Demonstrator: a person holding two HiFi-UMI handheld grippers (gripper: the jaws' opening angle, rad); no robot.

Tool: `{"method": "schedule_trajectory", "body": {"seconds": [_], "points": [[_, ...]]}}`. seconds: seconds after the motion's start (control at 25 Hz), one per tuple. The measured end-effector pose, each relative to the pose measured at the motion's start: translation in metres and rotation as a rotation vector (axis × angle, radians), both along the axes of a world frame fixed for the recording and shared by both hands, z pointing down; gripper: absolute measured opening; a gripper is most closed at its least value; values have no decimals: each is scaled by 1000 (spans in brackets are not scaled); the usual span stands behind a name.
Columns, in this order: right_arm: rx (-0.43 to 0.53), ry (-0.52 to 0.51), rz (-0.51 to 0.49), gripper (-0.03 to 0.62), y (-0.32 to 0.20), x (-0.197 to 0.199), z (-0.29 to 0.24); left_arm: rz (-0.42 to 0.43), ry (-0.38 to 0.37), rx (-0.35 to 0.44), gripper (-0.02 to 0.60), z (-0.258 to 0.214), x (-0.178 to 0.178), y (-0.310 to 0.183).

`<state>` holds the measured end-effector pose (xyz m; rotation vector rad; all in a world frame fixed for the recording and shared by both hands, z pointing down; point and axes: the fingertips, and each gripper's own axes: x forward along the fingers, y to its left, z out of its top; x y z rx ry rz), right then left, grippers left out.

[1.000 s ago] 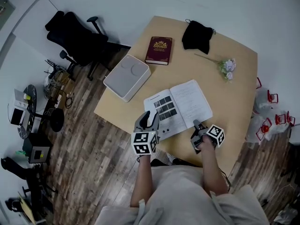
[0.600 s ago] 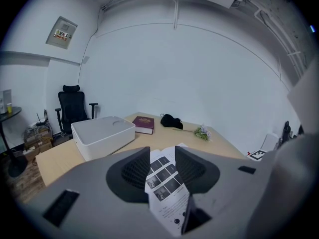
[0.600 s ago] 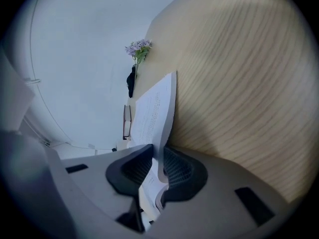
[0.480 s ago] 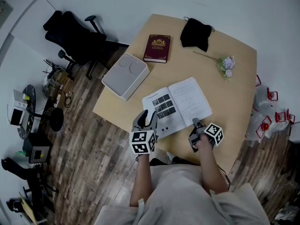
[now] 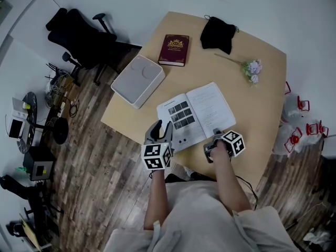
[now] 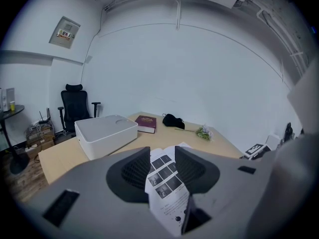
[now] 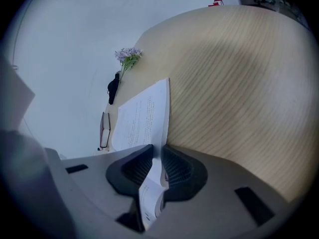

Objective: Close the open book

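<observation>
The open book (image 5: 197,112) lies flat on the wooden table (image 5: 257,104), picture page on the left and text page on the right. My left gripper (image 5: 161,126) rests at the book's near left corner. In the left gripper view its jaws (image 6: 163,153) stand apart, and the picture page (image 6: 167,176) shows face-up in the gap. My right gripper (image 5: 214,136) is at the near right corner. In the right gripper view its pads (image 7: 159,151) are shut on the edge of the text page (image 7: 142,116), which runs thin and curved between them.
A white box (image 5: 137,80) sits at the table's left edge. A closed maroon book (image 5: 174,49), a black pouch (image 5: 218,34) and a sprig of flowers (image 5: 252,70) lie farther back. A black office chair (image 5: 79,35) stands off the far left corner.
My right gripper has tipped and shifted slightly left onto the book's near right corner. The left gripper and the book have kept still.
</observation>
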<state>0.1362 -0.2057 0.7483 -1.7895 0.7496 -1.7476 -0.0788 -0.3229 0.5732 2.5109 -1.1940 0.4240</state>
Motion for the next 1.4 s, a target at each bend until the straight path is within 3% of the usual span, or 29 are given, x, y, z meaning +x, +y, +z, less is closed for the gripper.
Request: {"method": "schedule_trajectory", "body": {"seconds": [0.12,0.32,0.44,1.04,1.4], "points": [[21,33,-31,73,0,0,-2,9,-8,-1,156,2,4,2],[73,34,-56,69,-1,0,-4,21,-15,10,44,4,8,3],[82,38,-64,69,-1,0,-5,19,-13,12,25,4,7,4],[125,263,-273,55,-2,-5,-20,-10,-13,-1,22,7,1,6],[103,476,-440,52,-3,-9,-30,-11,-26,-5,21,11,-3,20]]}}
